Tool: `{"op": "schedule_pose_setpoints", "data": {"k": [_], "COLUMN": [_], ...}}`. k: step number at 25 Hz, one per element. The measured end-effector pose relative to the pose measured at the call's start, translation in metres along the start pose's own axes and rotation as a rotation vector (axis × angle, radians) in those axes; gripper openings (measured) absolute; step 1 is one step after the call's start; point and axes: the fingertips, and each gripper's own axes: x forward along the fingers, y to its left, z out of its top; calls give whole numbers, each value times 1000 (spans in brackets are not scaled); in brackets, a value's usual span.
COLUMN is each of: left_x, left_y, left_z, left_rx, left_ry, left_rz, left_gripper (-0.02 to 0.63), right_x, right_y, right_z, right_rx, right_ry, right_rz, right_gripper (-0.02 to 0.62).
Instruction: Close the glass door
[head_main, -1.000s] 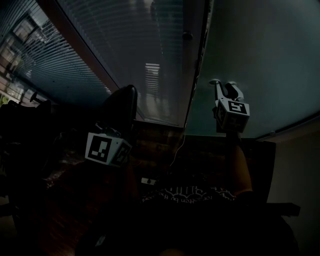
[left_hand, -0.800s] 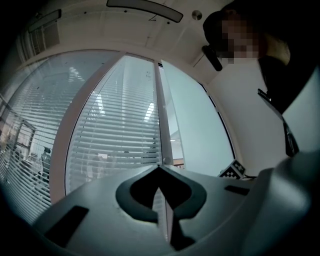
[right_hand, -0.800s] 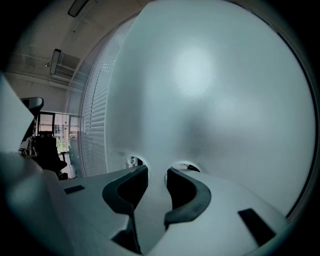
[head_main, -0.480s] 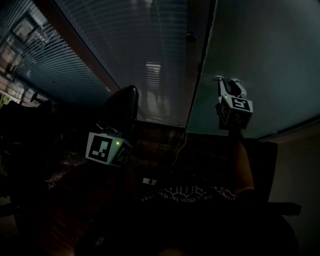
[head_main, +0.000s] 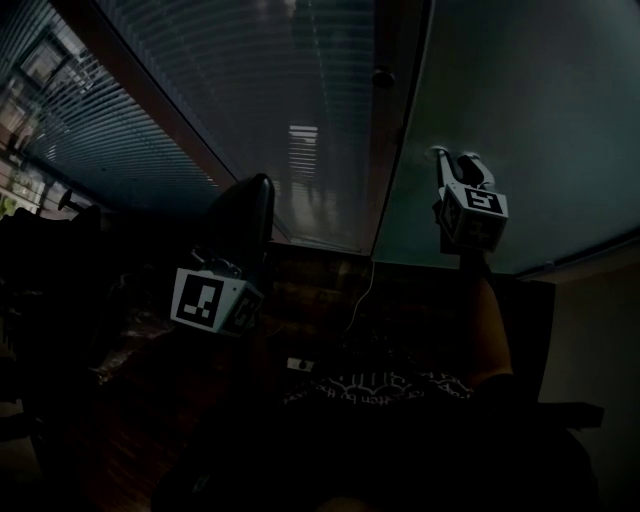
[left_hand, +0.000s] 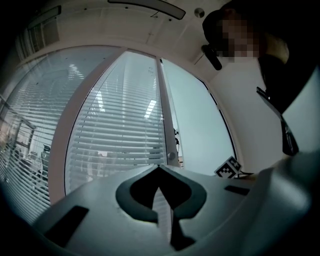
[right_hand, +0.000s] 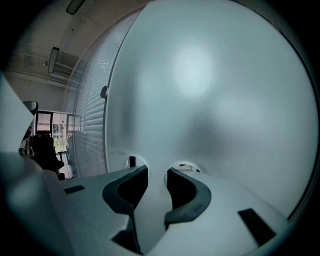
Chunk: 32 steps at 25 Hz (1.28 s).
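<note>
my right gripper (right_hand: 156, 172) has its parted, empty jaws tip-first against the frosted glass door (right_hand: 215, 85) (left gripper (left_hand: 159, 169) off it, jaws together).

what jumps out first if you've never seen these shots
The big frosted glass door fills the right of the dim head view, with the right gripper held up at it, jaws apart, tips at or almost on the glass. Left of it run slatted blinds, and the left gripper hangs lower, shut.

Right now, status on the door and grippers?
Right hand-held gripper open, tips at glass door. Left hand-held gripper shut, empty. No obstruction visible.
</note>
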Motion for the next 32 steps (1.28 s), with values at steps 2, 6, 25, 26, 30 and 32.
{"op": "schedule_pose_setpoints", "data": {"k": [2,6,25,26,30,32], "left_x": [0,-1,7,7,7,6], "left_y": [3,6,9,10,13,13], "left_z": [-1,-2,-7,-7,-8,-9], "left_rx": [-2,-1,-2,-2,2,5], "left_ry": [2,0,6,7,4,0], "left_rz": [3,6,4,6,14,19], "left_gripper": [2,2,2,2,2,2], "right_x": [4,8,23,24,26,27], "right_y": [-1,-4,-15,-16,-19,-19], "right_z": [1,2,3,4,3,1], "right_rx": [0,1,6,5,8,8], "right_ry": [1,2,6,6,4,1], "right_rz": [-1,-9,-28,-28,-30,-28], "right_gripper": [120,120,120,120,120,120]}}
